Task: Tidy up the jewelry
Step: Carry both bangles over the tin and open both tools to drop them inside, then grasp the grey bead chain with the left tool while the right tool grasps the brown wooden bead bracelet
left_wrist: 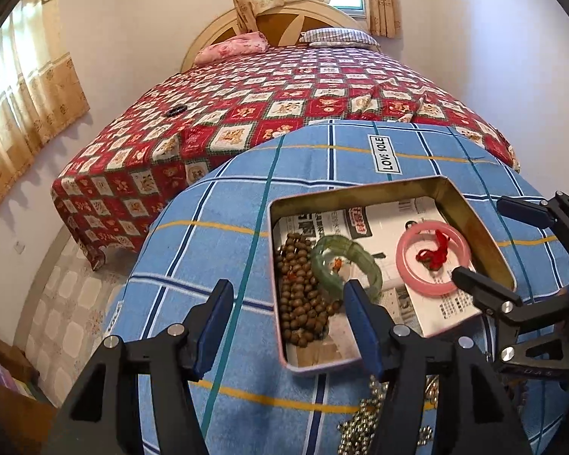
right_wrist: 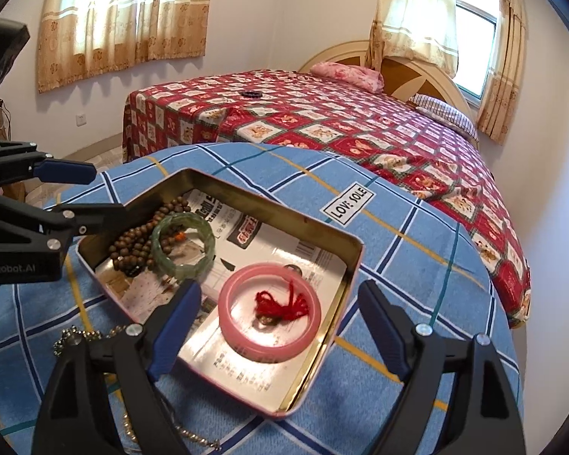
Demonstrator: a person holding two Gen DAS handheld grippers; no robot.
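Note:
An open tin box [left_wrist: 474, 223] [right_wrist: 351, 265] lined with newspaper sits on the blue checked cloth. In it lie a brown bead string [left_wrist: 299, 295] [right_wrist: 132, 242], a green bangle [left_wrist: 368, 269] [right_wrist: 182, 246] and a pink bangle [left_wrist: 432, 288] [right_wrist: 269, 349] ringing a red thread knot [left_wrist: 432, 256] [right_wrist: 284, 303]. My left gripper [left_wrist: 288, 288] [right_wrist: 95, 193] is open and holds nothing; one finger hangs over the beads, the other outside the tin's left wall. My right gripper [right_wrist: 280, 288] [left_wrist: 481, 239] is open too and straddles the pink bangle without touching it.
A silver ball chain [left_wrist: 364, 421] [right_wrist: 79, 337] lies on the cloth [left_wrist: 208, 265] in front of the tin, beside a pale bead strand [right_wrist: 170, 432]. Behind the table stands a bed [left_wrist: 246, 113] with a dark bracelet [left_wrist: 176, 110] [right_wrist: 251, 94] on its red cover.

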